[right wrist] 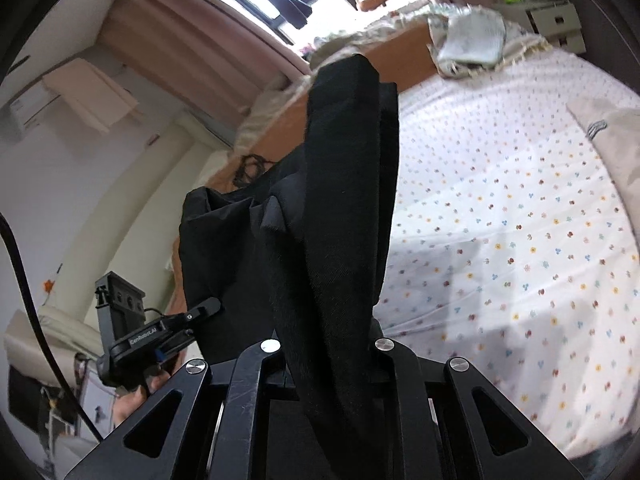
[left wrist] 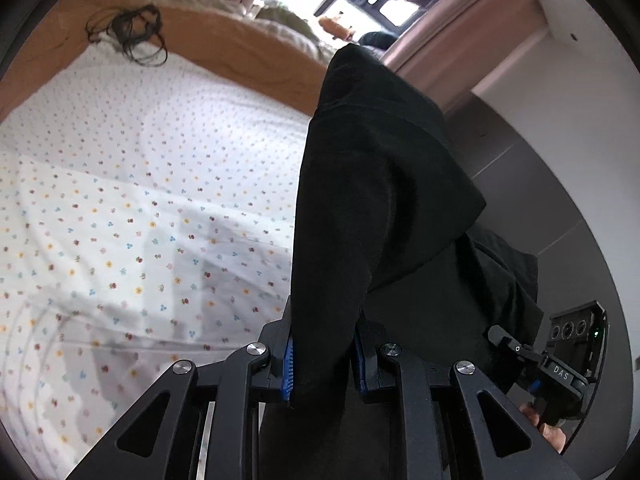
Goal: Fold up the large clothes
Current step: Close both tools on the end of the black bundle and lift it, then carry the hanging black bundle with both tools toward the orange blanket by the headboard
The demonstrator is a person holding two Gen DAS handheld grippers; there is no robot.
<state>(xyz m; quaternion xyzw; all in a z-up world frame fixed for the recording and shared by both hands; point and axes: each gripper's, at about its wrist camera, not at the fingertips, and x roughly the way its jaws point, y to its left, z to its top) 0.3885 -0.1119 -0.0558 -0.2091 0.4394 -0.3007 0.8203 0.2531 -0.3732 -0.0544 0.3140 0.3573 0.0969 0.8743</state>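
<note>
Soft, limp black garment (left wrist: 384, 208), sagging over the bed (left wrist: 140, 200); left fingers (left wrist: 324, 354) and right fingers (right wrist: 332, 344) each clenched on a bunched edge, best gripped at corners.

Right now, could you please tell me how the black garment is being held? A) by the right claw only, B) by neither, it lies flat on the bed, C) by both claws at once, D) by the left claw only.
C: the black garment is pinched in the left claw and also in the right claw, raised above the flowered bed sheet.
</note>
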